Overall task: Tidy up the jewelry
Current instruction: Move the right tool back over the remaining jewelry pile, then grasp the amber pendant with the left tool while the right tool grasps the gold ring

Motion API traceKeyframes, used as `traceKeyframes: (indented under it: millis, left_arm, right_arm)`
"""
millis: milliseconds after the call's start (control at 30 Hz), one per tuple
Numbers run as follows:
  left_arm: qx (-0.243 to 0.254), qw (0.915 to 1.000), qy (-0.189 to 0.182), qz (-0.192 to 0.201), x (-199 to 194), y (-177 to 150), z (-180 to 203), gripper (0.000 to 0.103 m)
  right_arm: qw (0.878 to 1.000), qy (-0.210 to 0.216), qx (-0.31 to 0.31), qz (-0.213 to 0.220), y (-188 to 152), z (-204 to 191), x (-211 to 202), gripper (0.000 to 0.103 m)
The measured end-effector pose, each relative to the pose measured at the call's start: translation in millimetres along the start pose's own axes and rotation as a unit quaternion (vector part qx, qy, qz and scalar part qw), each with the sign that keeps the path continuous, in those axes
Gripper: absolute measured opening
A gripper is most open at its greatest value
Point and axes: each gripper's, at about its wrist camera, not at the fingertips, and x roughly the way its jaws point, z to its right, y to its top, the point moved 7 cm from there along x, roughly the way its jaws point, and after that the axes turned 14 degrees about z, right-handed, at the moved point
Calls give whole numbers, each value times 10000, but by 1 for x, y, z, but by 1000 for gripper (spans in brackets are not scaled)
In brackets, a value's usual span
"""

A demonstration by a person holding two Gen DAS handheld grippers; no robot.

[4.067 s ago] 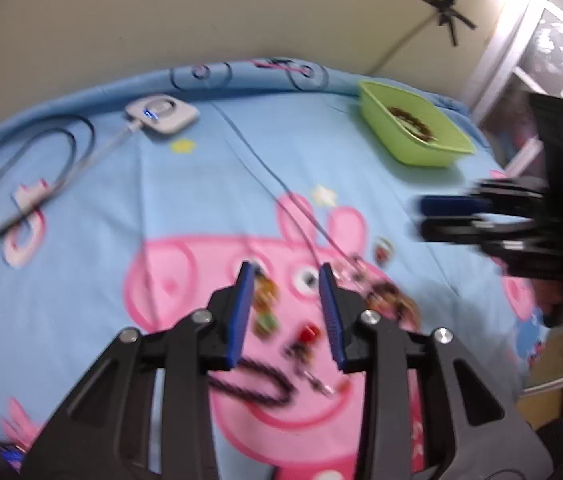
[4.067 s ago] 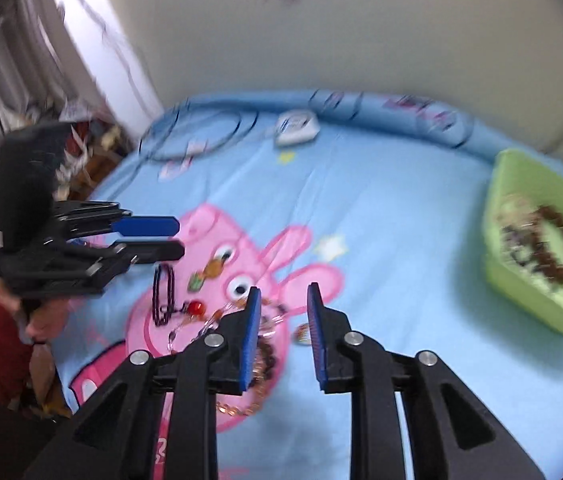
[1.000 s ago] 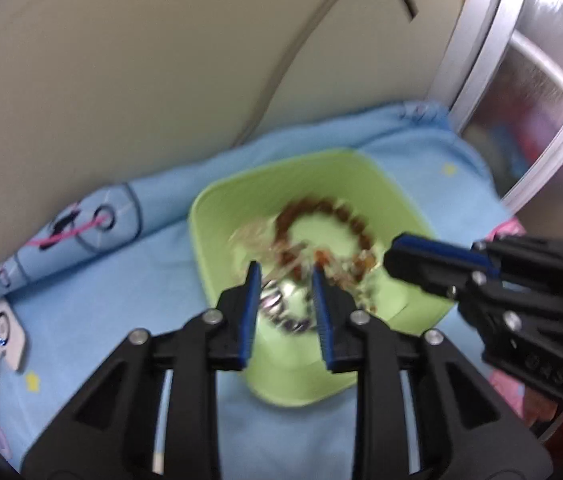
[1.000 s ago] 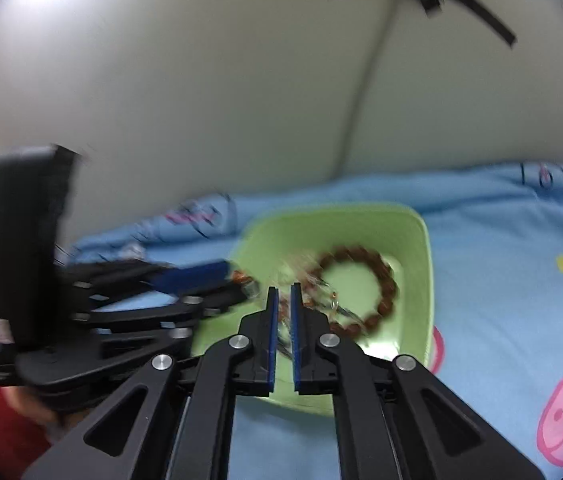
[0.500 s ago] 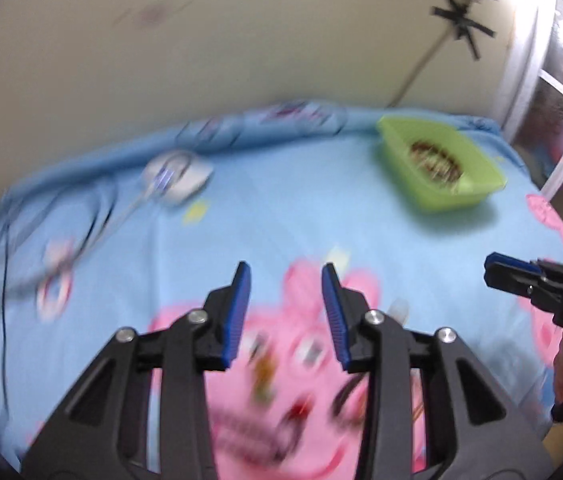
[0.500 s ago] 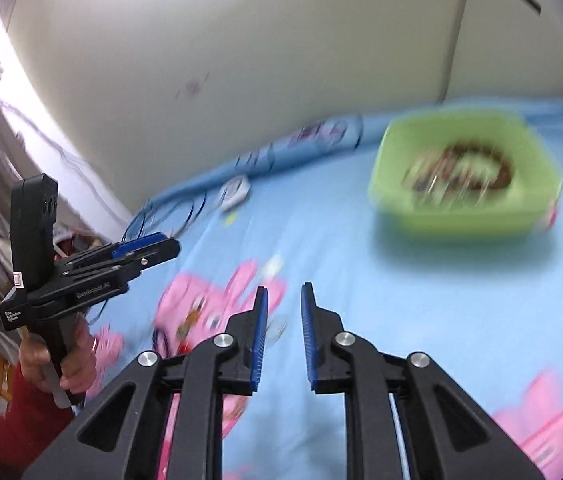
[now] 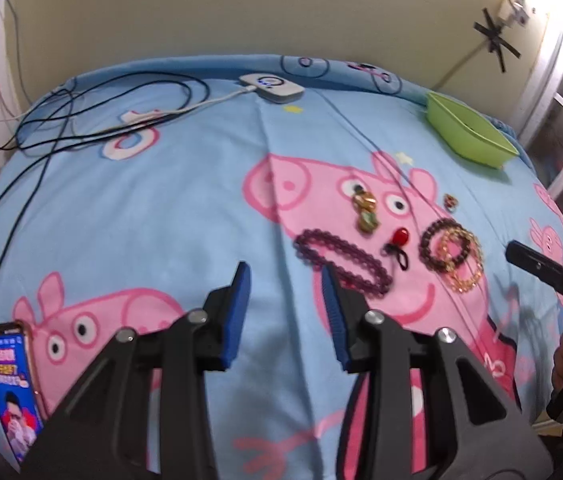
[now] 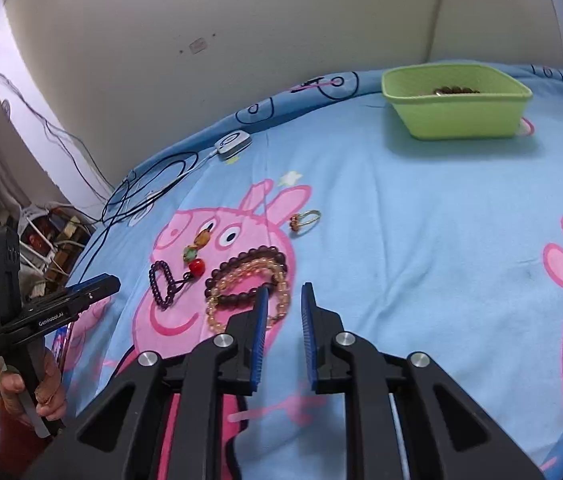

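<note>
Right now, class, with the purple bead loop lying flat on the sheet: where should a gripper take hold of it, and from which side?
Probably from above. The purple bead loop lies flat as a long narrow oval, so straddle both strands across its middle, or pinch one long side. Avoid its near end, which sits by the left gripper, and the red charm beside it.

Bead bracelets [image 8: 255,280], pendants [image 7: 366,210], ring [image 8: 305,219] loose on sheet; green bin [image 8: 455,100] holds beads.
</note>
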Motion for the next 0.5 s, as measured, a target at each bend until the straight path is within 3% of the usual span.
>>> traceKeyframes:
  millis: [167,233,267,333,400,500]
  left_arm:
    - [-4,9997,-241,7,2,-2,14,35]
    - [-11,9997,-263,17,2,-1,13,35]
    - [-15,9997,-250,21,2,1,12,35]
    - [-35,9997,-247,49,1,6,9,35]
    - [-13,9995,-313,52,3,12,8,35]
    - [191,9989,-435,31,13,25,19,35]
  right_arm:
    - [9998,-194,-84,12,10,7,17,0]
    - [9990,-58,-89,-429,0,4,28,0]
    - [9964,214,-35,-814,-13,-6,32,0]
    - [9880,982,-135,-1184,-32,-40,22,0]
    - [9714,1756,-590,-1483,-51,-78,1,0]
    - [9774,1615,-789,-1114,-35,-73,-9,0]
